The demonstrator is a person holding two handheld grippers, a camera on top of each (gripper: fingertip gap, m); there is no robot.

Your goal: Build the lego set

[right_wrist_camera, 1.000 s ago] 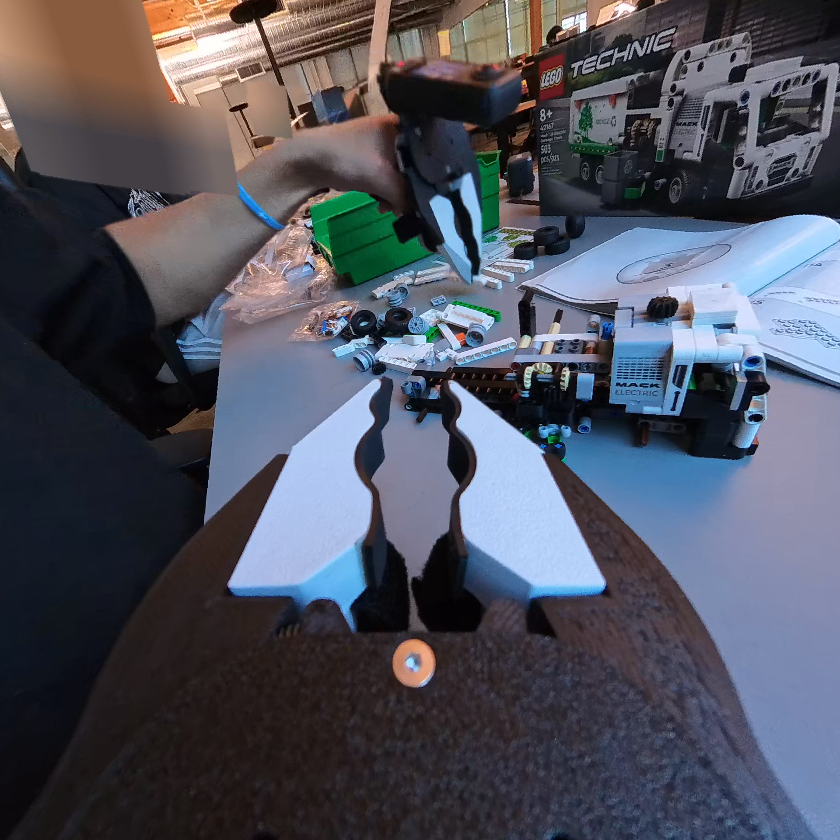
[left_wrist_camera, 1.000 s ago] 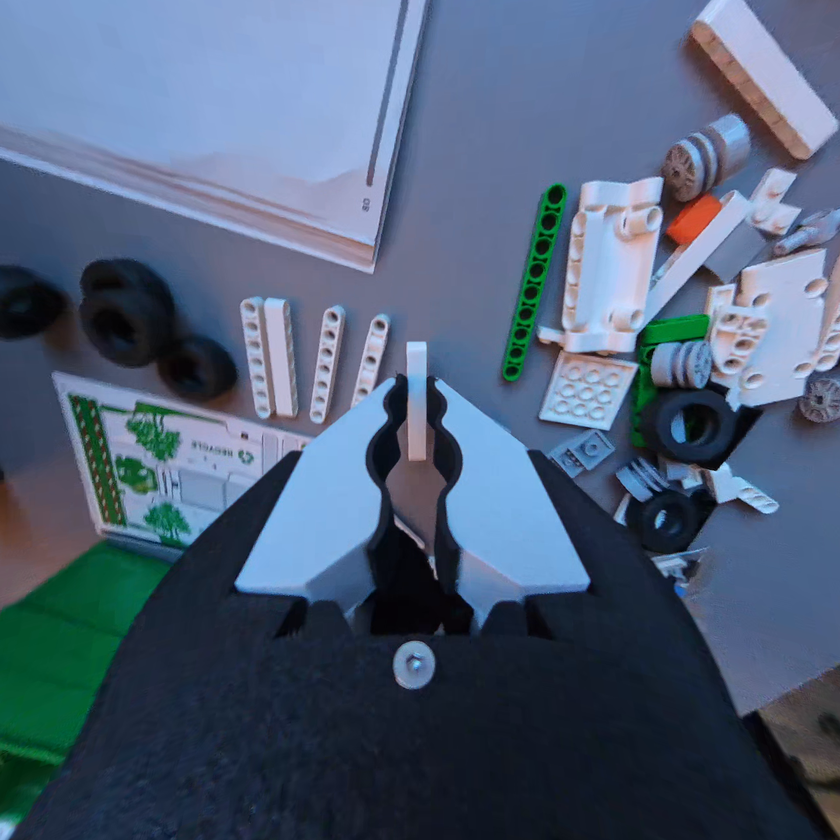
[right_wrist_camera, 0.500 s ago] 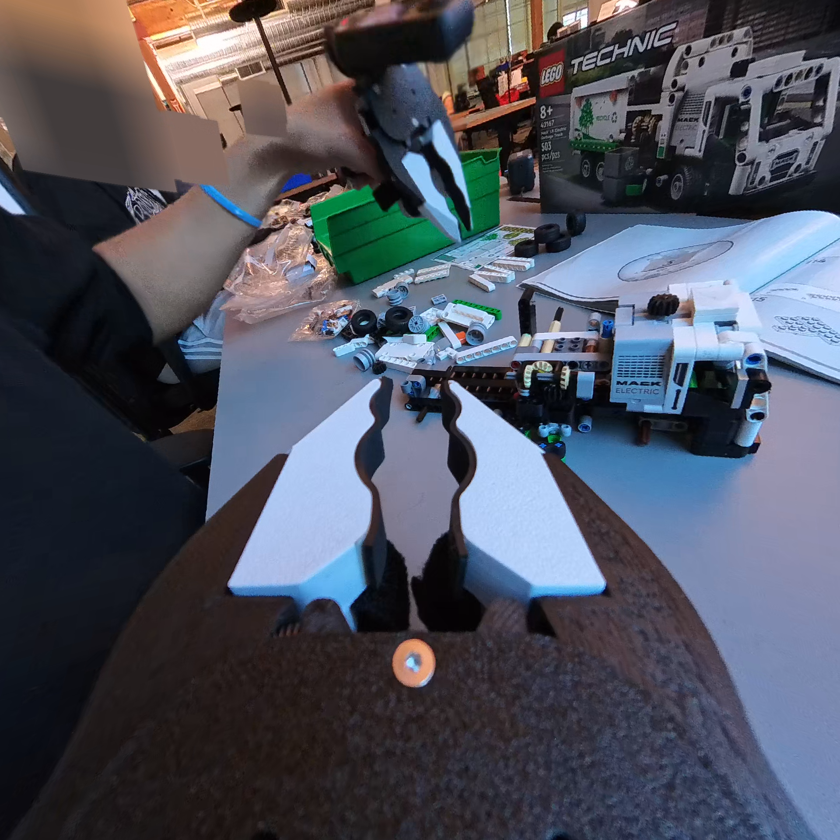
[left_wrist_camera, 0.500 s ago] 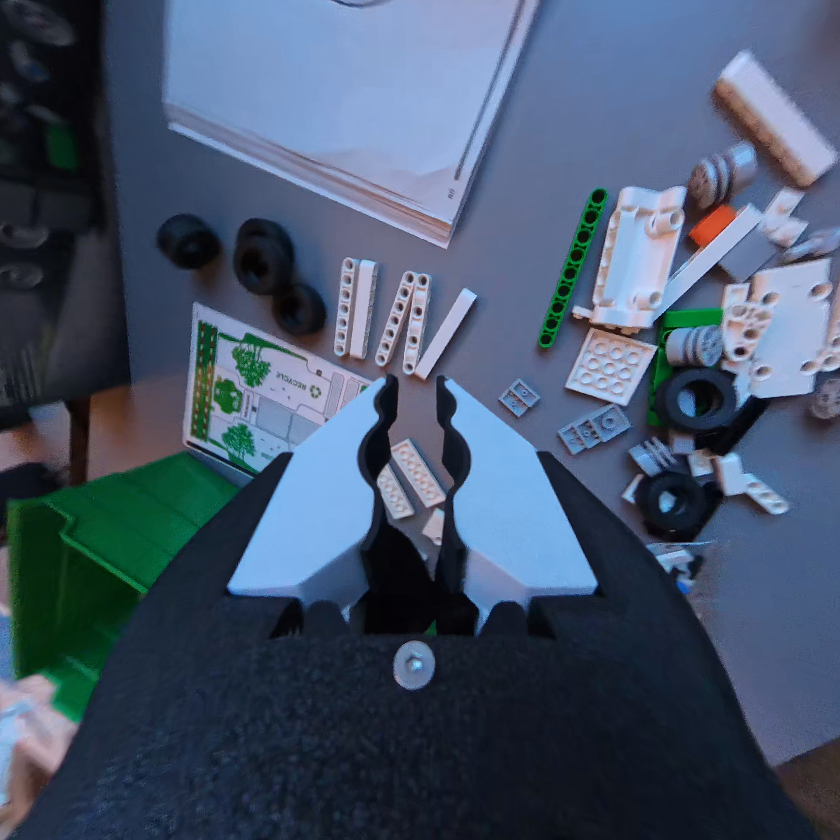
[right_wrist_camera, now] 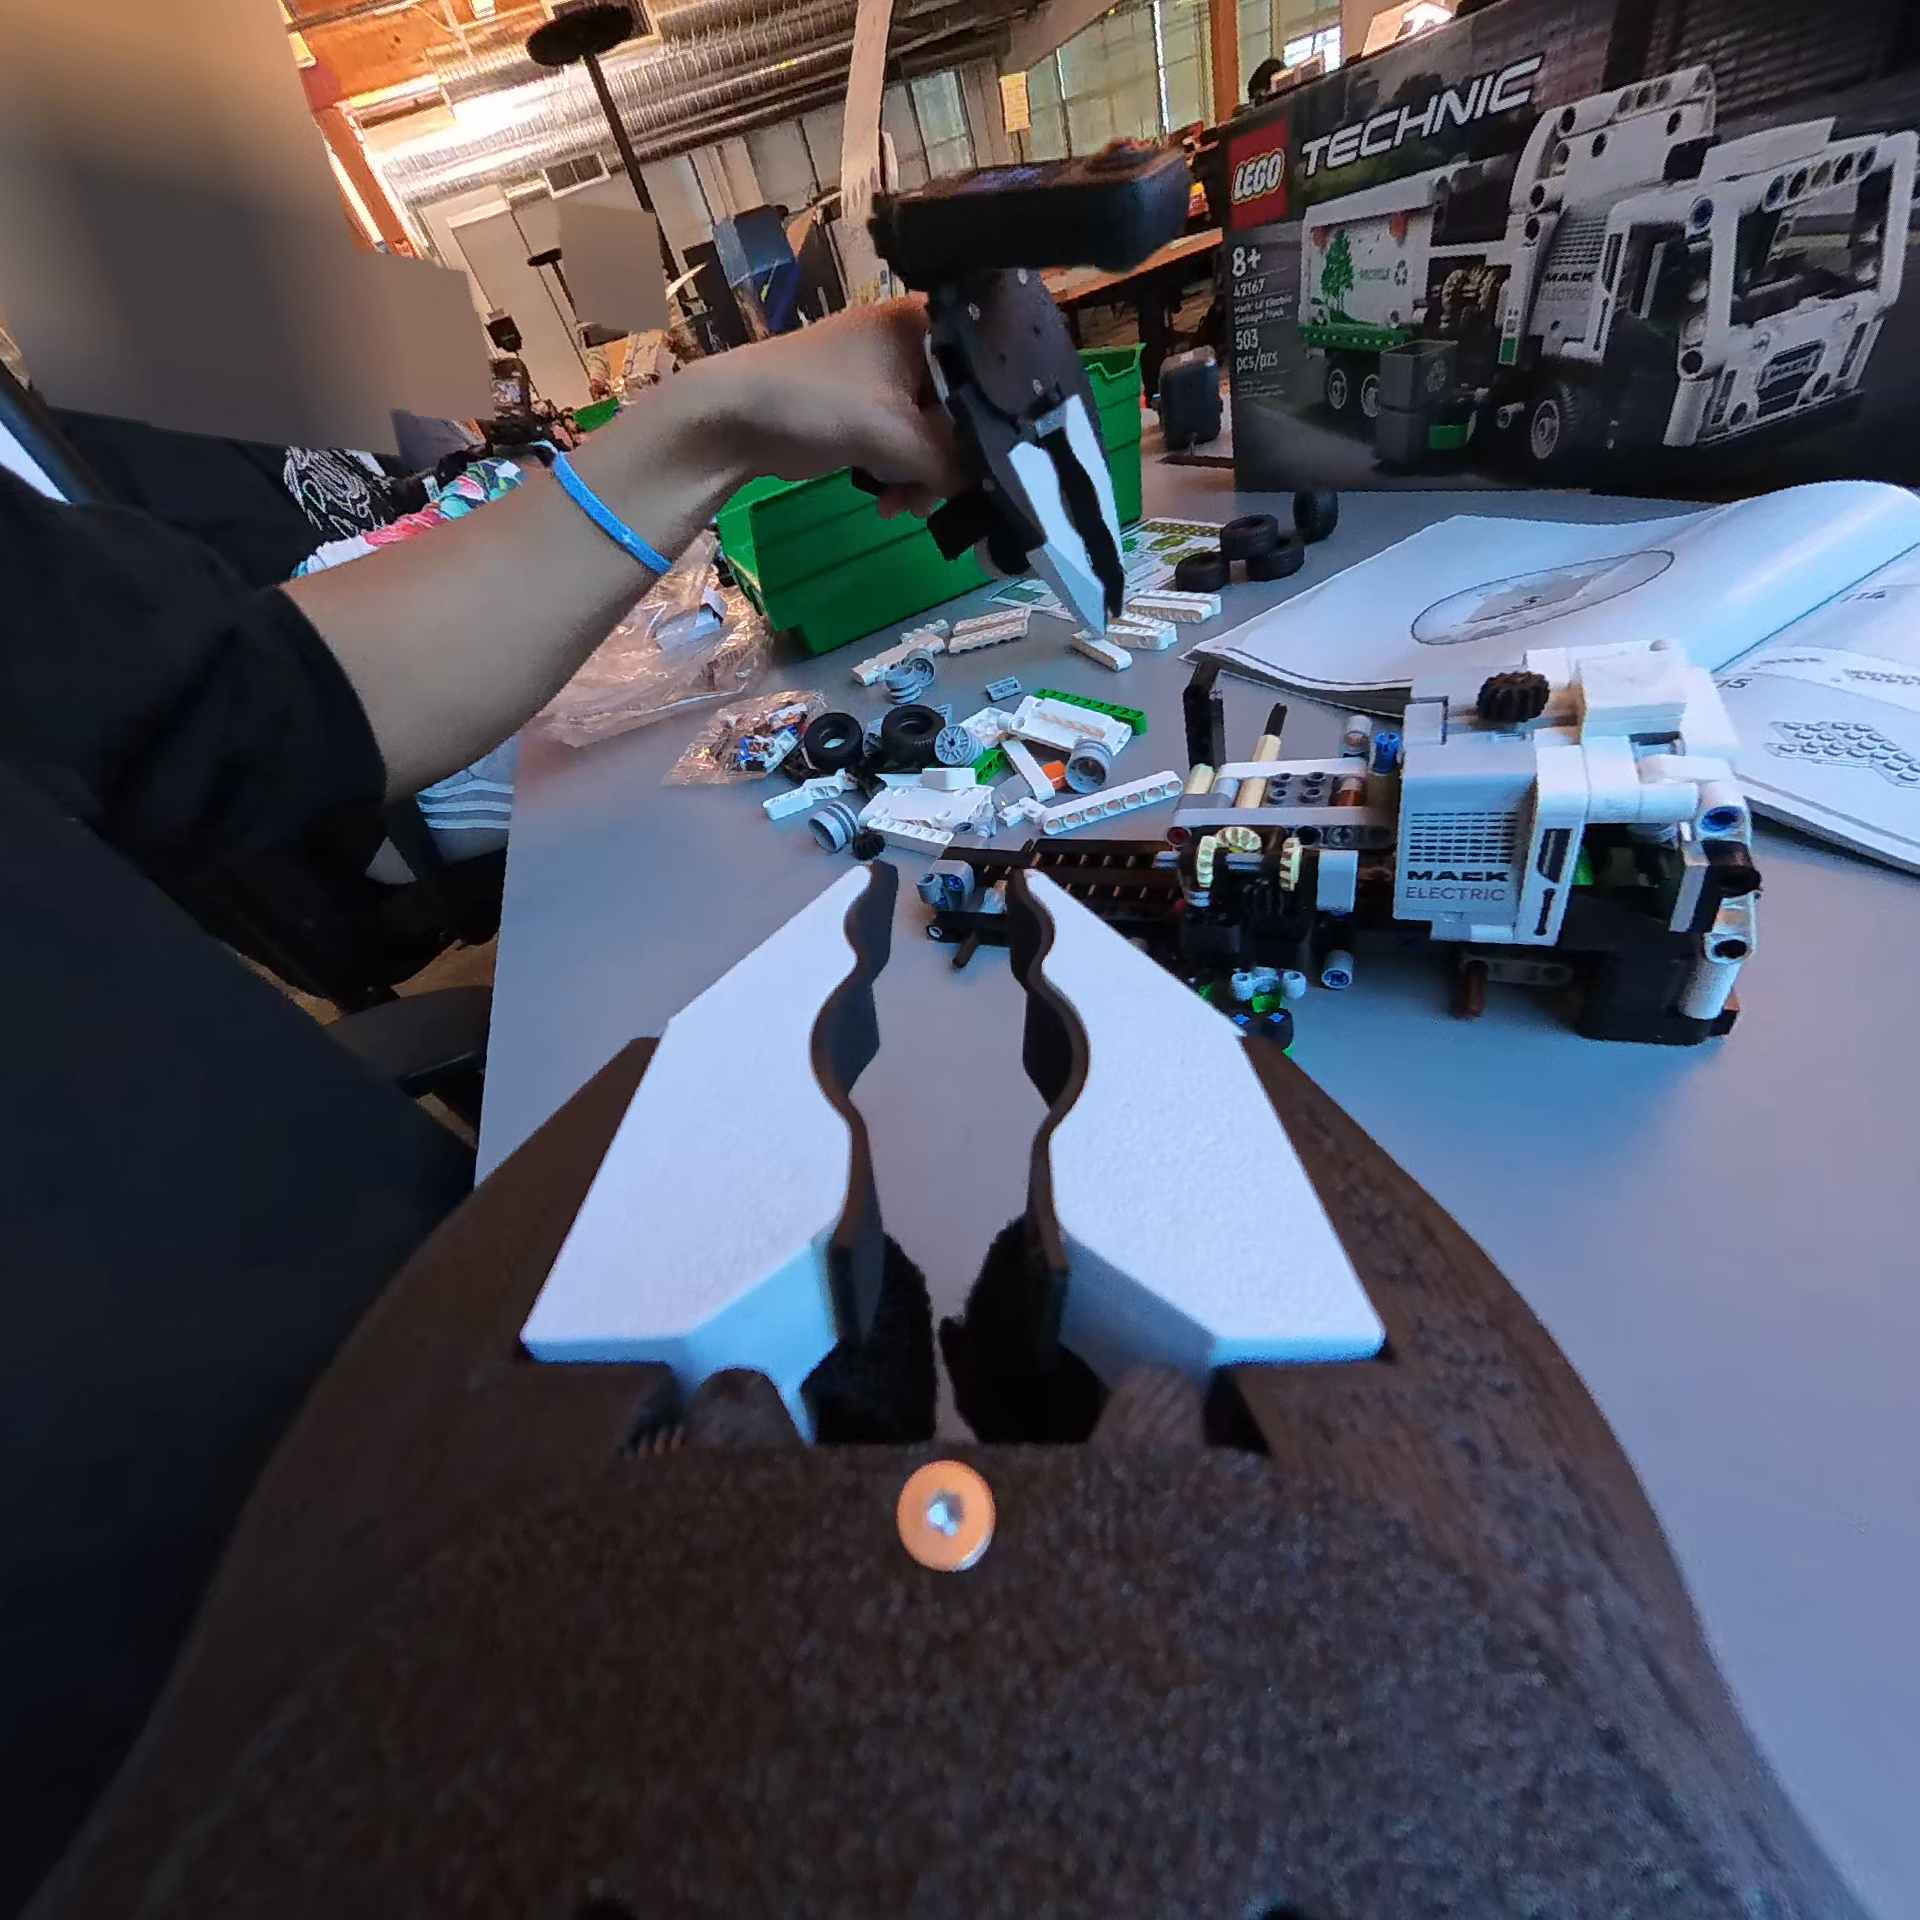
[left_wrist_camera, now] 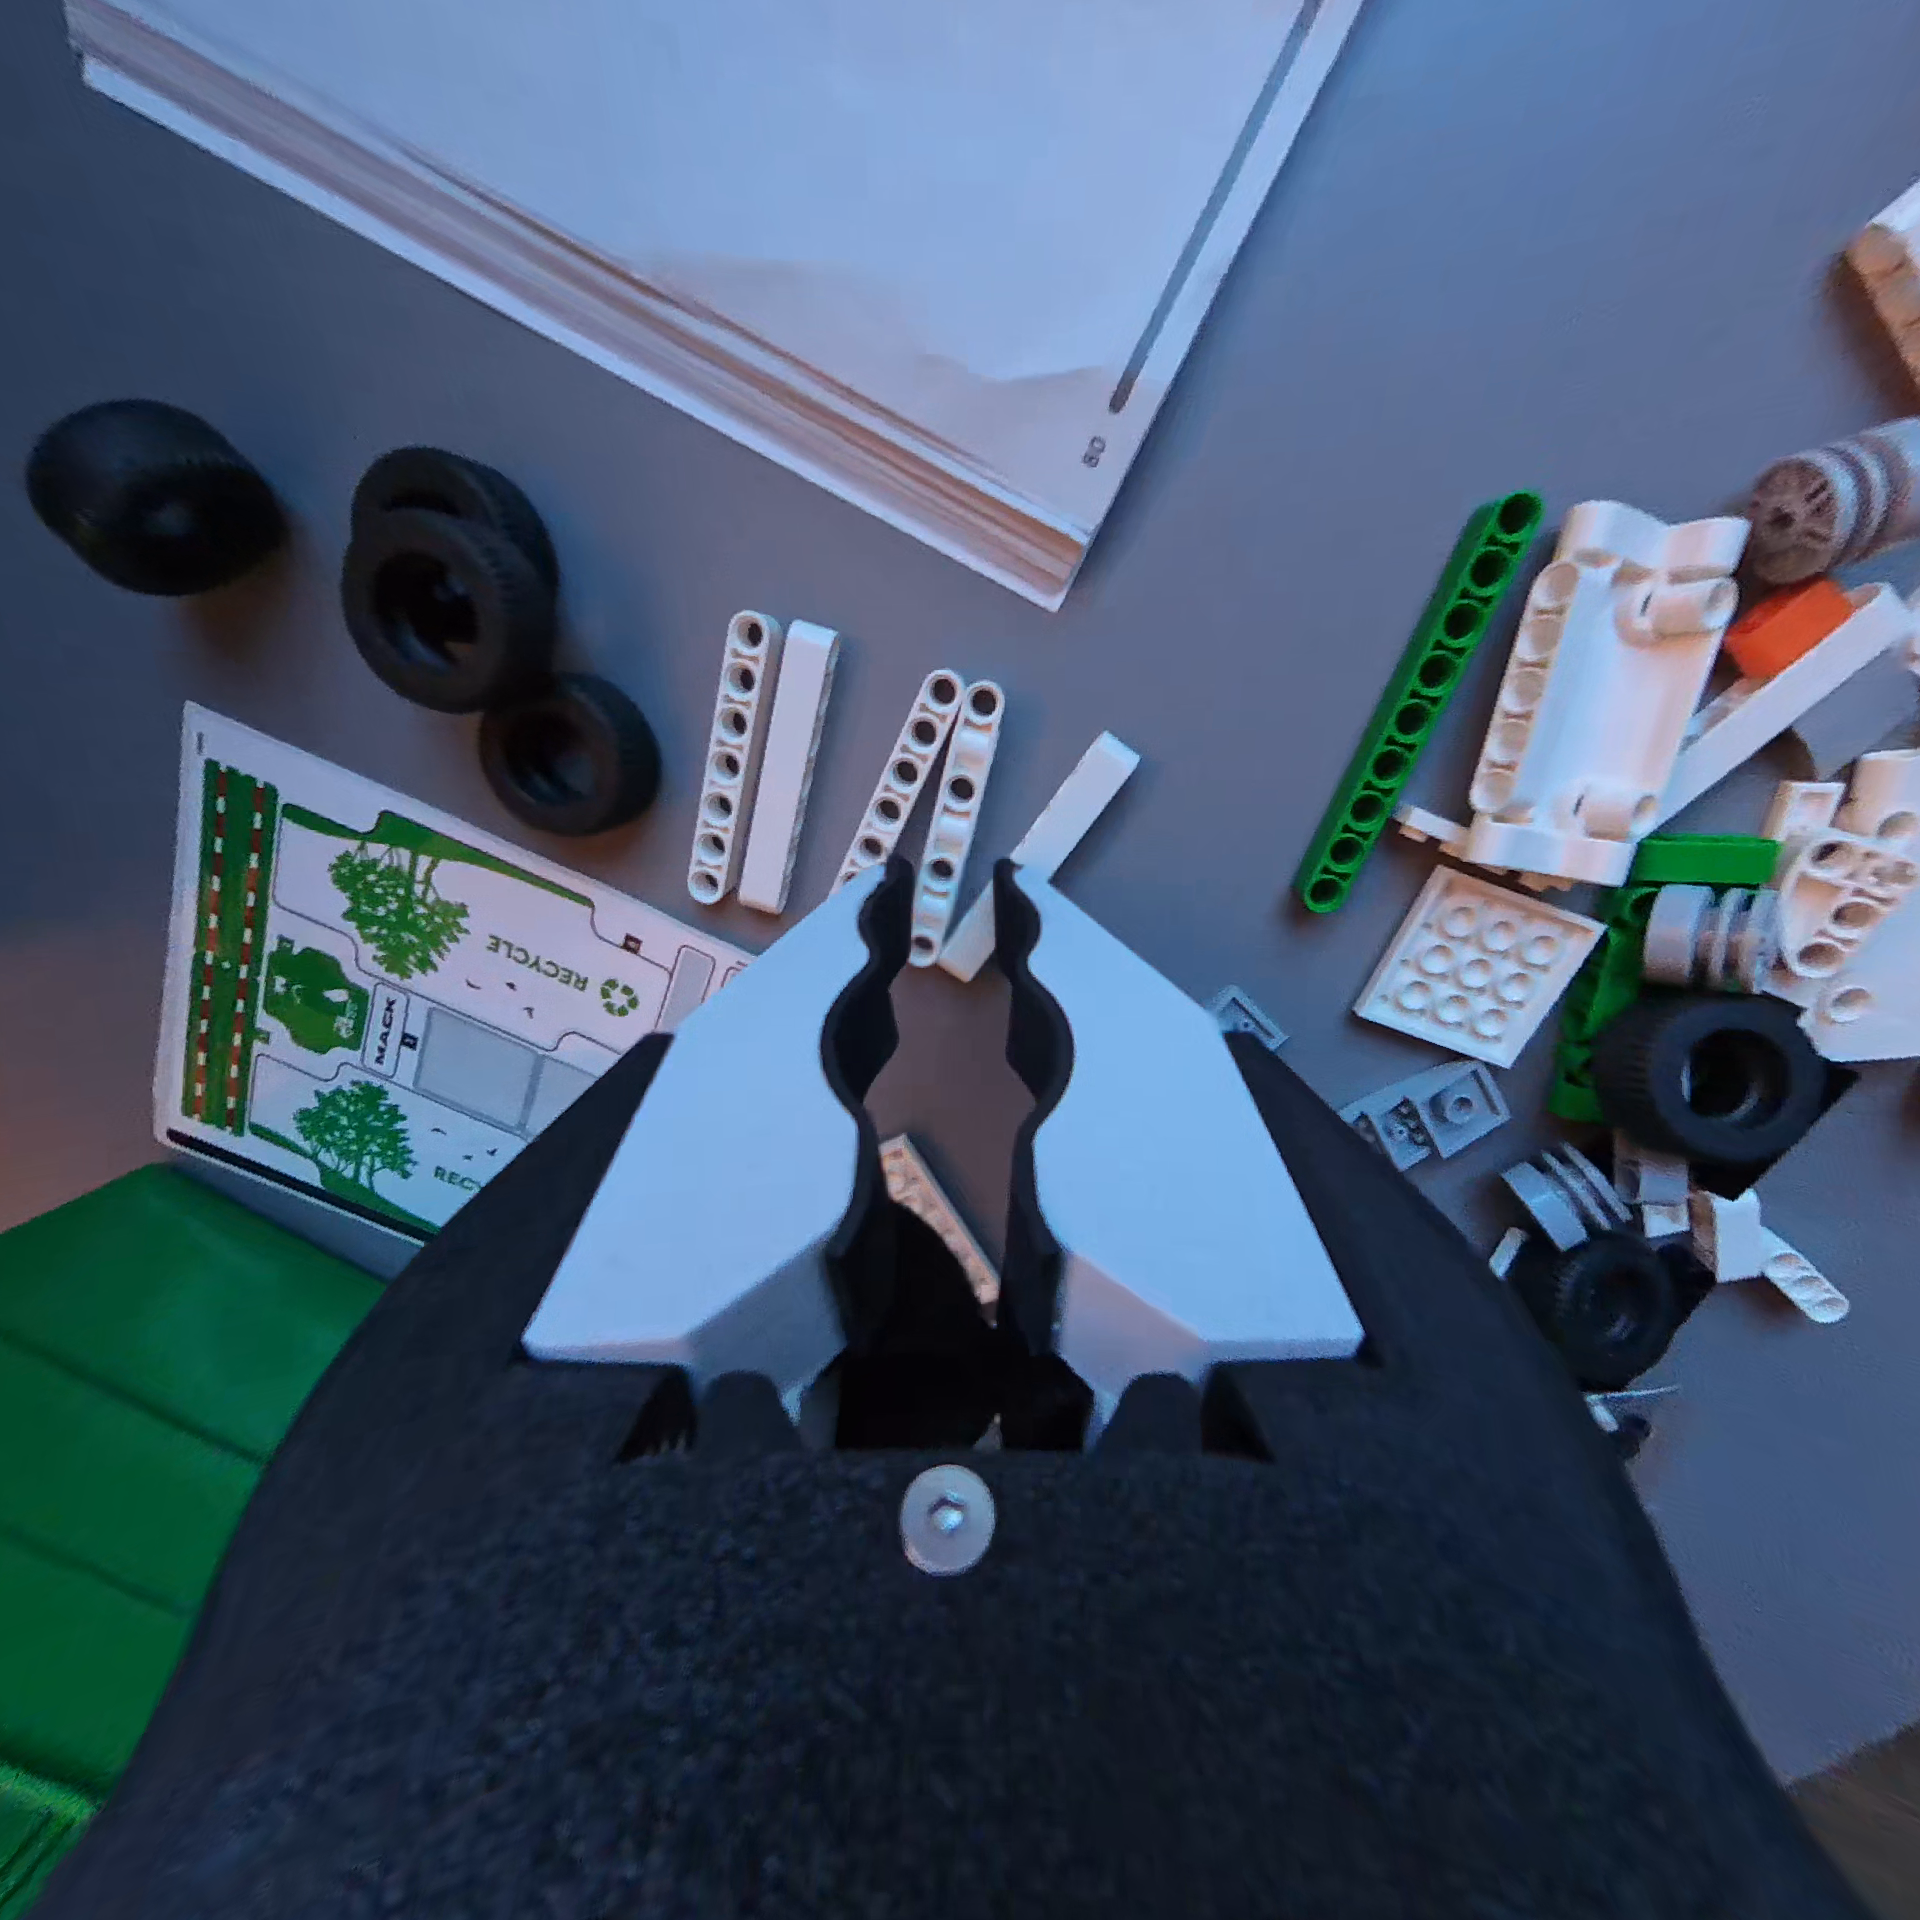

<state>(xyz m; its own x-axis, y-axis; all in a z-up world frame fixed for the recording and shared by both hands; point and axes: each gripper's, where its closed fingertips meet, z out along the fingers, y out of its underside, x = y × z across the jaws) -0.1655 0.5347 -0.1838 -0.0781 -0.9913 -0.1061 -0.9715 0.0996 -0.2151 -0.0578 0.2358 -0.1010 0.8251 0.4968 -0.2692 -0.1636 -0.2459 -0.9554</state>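
We record a change at the left gripper [left_wrist_camera: 943, 894]: a second ago its fingers pinched a plain white beam [left_wrist_camera: 1044, 852]; that beam now lies flat on the grey table [left_wrist_camera: 1351, 312], just right of a row of holed white beams [left_wrist_camera: 940, 790], and the fingers stand a little apart, holding nothing — hovering low over the row's near end. We judge this a sorting step finished; no part is yet going to the model. Left to right: black tyres [left_wrist_camera: 447, 582], sticker sheet [left_wrist_camera: 395, 977], the beams, a green beam [left_wrist_camera: 1418, 707], a loose pile of parts [left_wrist_camera: 1704, 935]. The right gripper [right_wrist_camera: 951, 894] is idle, part open, empty; the half-built truck [right_wrist_camera: 1455, 862] sits just beyond it — cab on, rear chassis bare.
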